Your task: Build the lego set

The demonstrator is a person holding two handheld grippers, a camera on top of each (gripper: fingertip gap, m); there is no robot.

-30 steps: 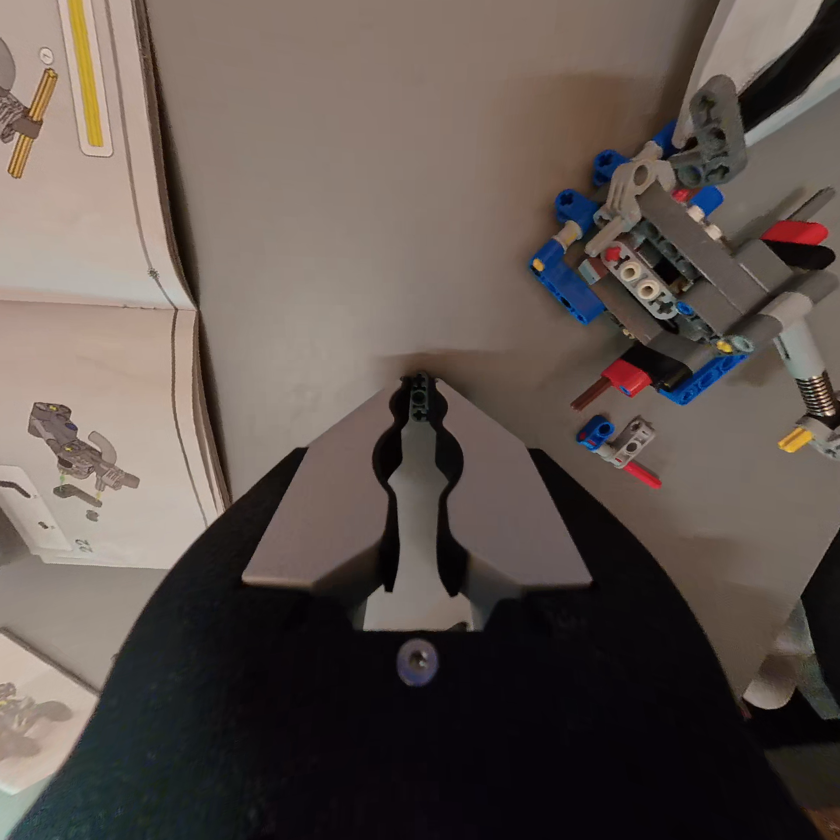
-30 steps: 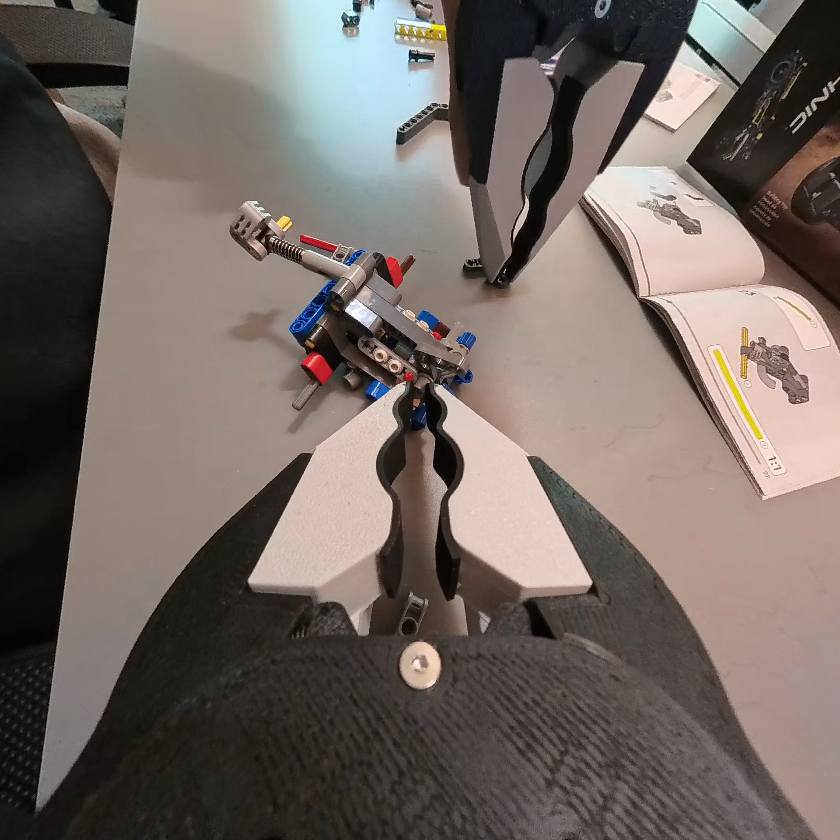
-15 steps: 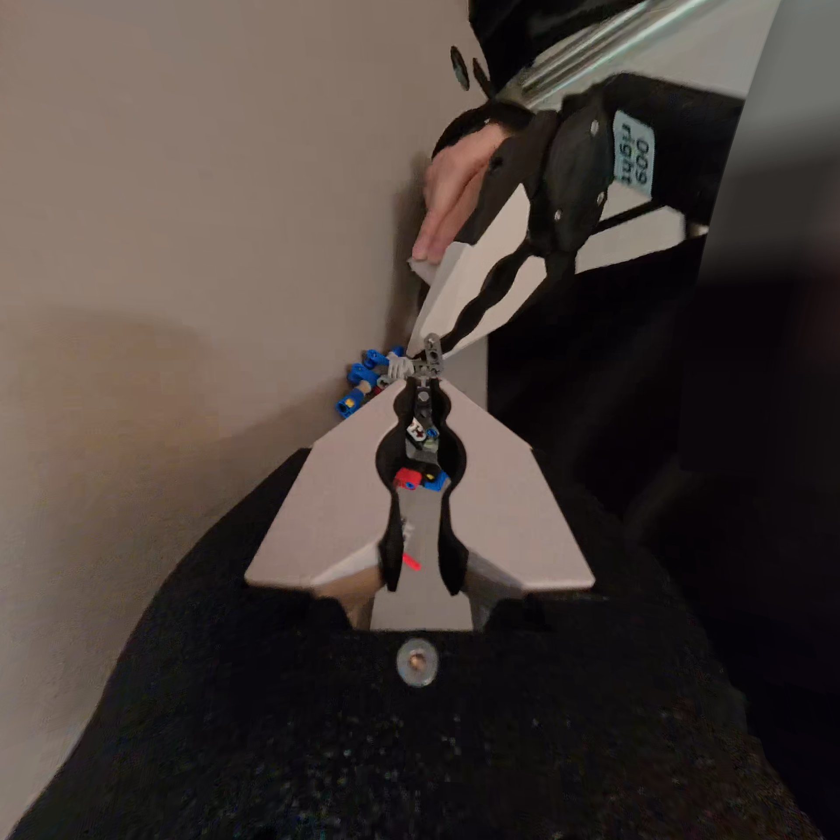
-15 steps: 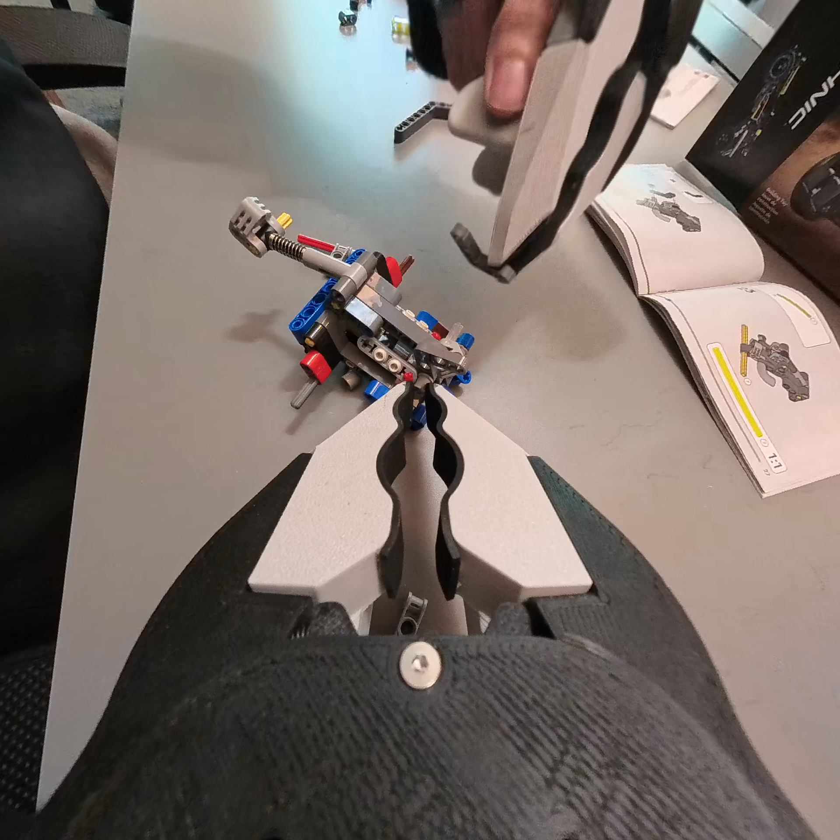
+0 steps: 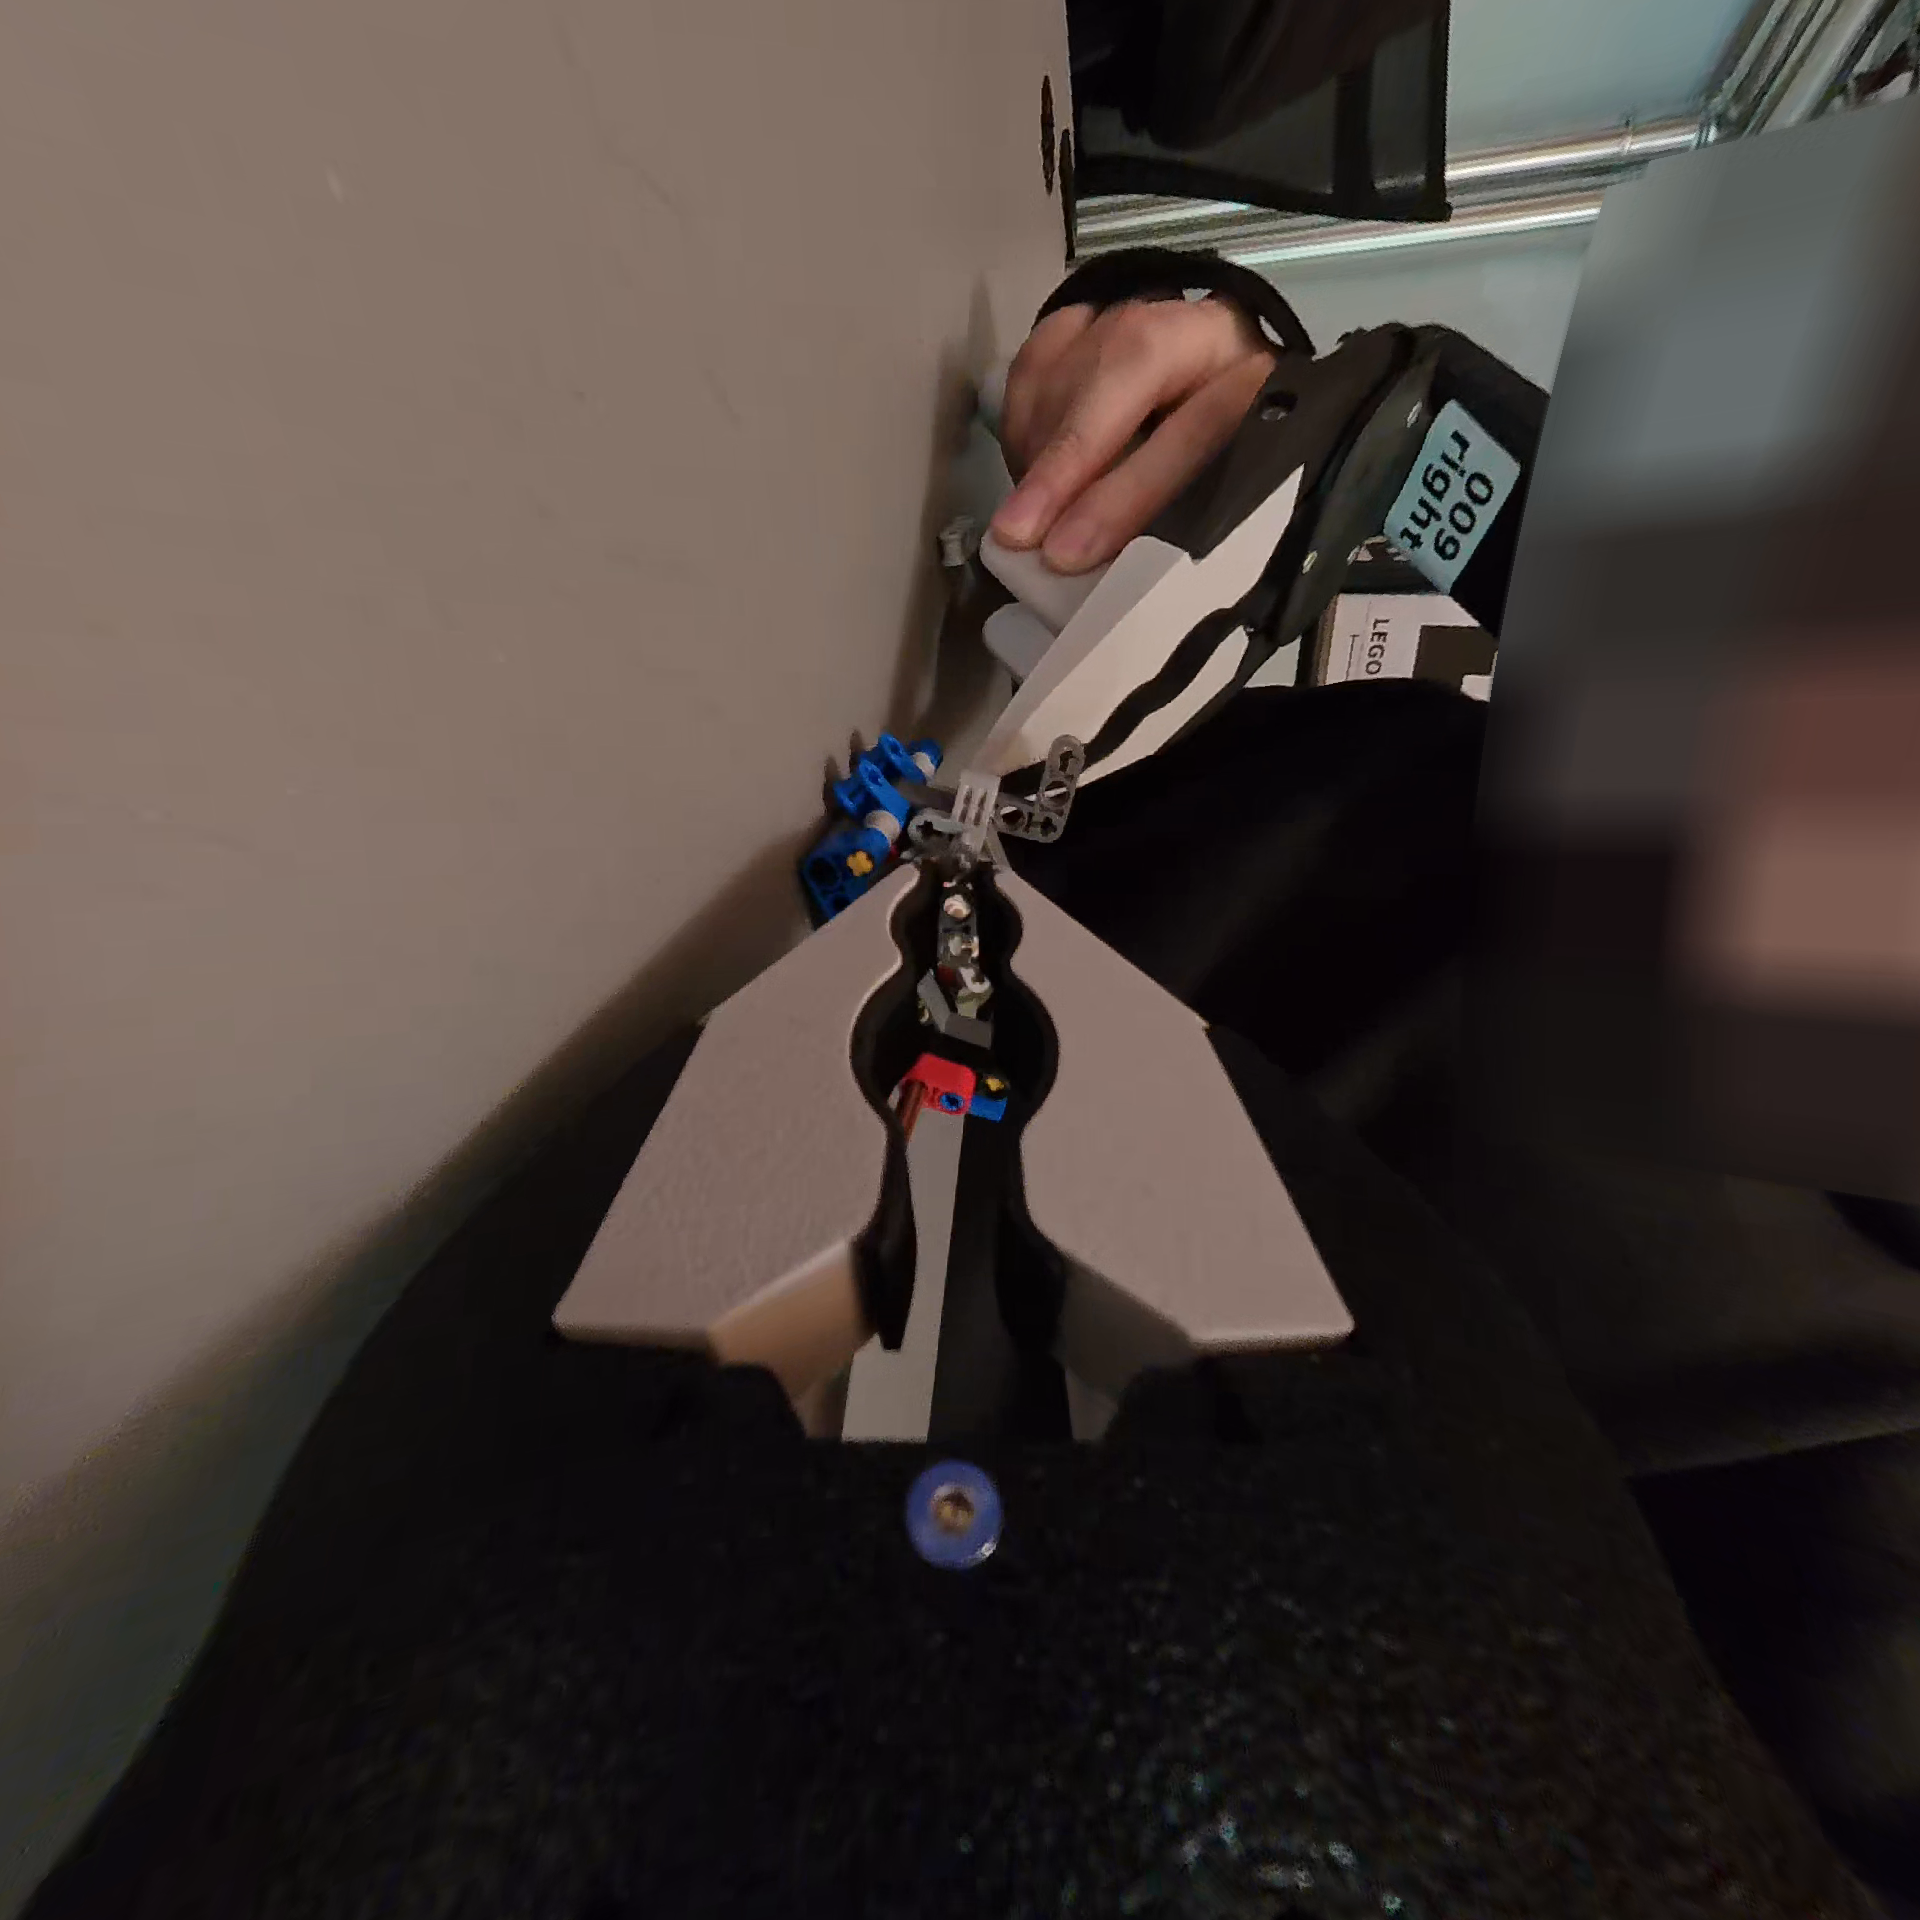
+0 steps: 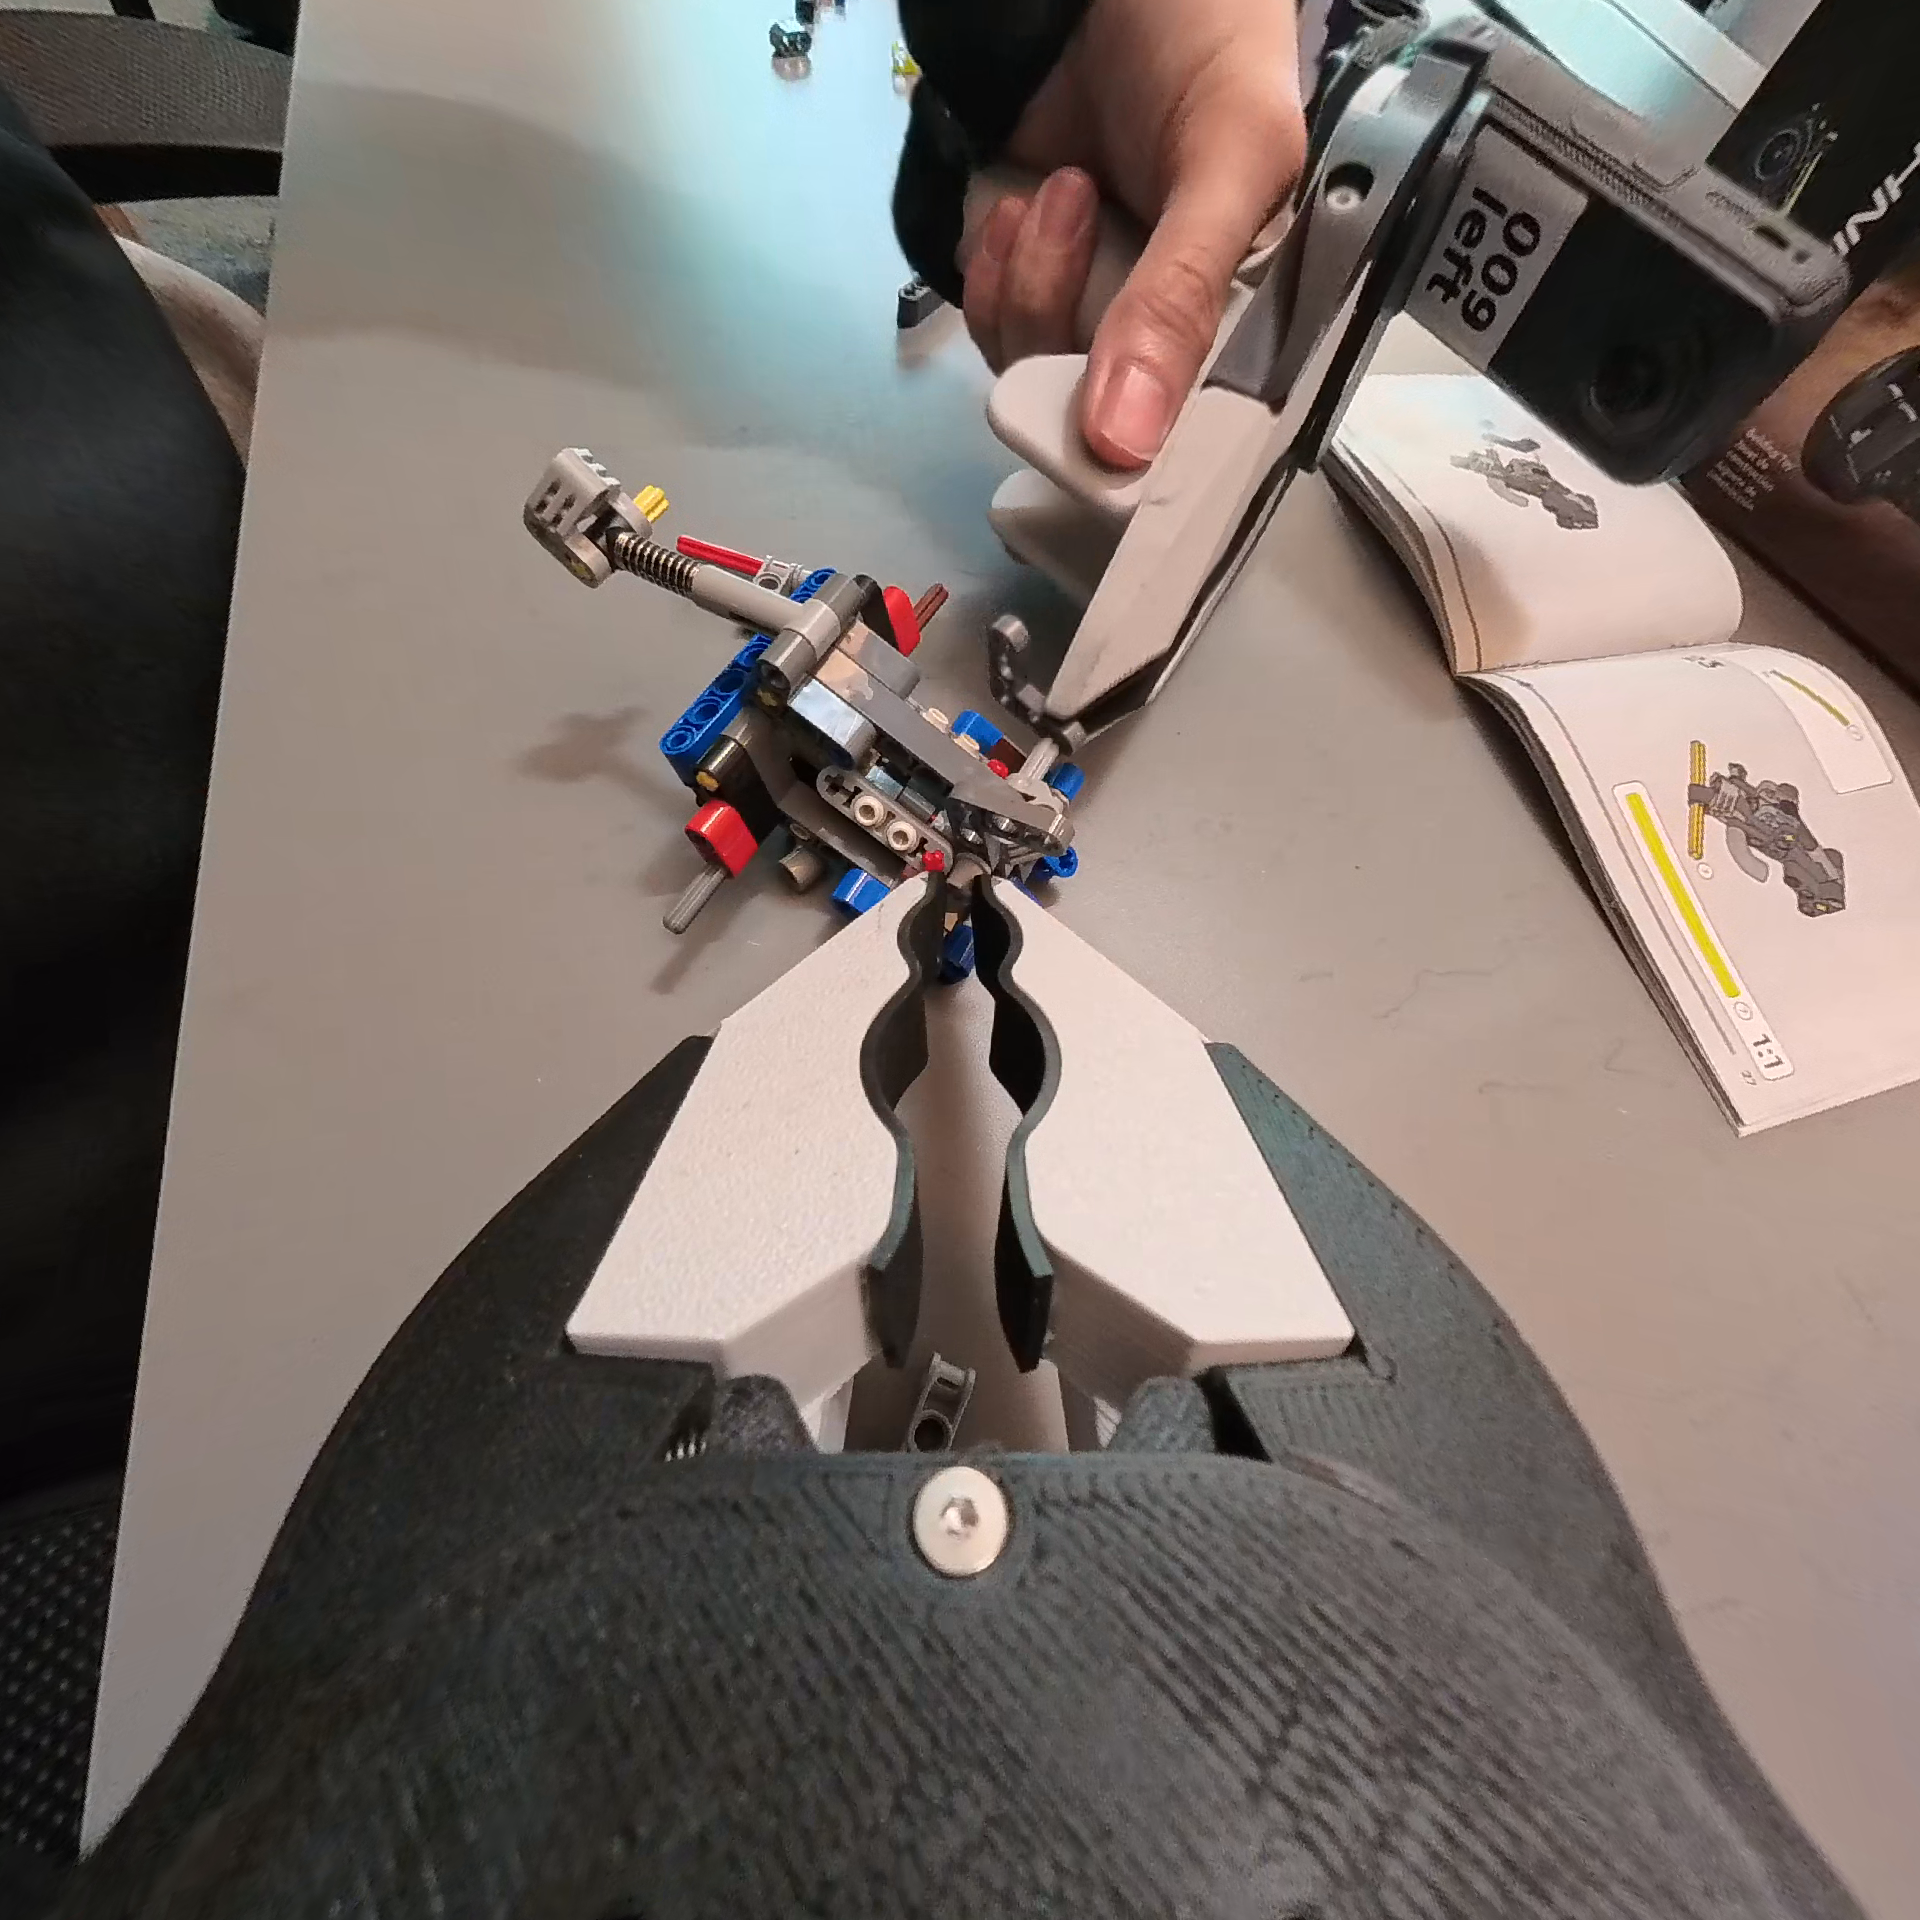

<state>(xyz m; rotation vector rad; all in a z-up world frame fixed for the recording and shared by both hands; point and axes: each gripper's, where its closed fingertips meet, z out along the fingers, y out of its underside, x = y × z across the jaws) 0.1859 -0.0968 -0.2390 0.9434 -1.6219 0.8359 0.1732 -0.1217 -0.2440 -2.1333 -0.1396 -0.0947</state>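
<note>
Right wrist view: right gripper (image 6: 961, 883) jaws clamp brick model (image 6: 831, 727); left gripper (image 6: 1070, 717) jaws pinch grey L-beam (image 6: 1008, 670).

Grey-blue brick assembly (image 6: 862, 748) on grey table (image 6: 416, 312), dark L-beam (image 6: 1013, 665) beside

Glossy plastic brick model (image 6: 862, 748), matt grey tabletop (image 6: 436, 312), paper booklet (image 6: 1621, 831).

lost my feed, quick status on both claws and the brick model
Right claw clamped on brick model's near end. Left claw shut on dark grey angled beam, at model's pin. Nothing in the way.
</note>
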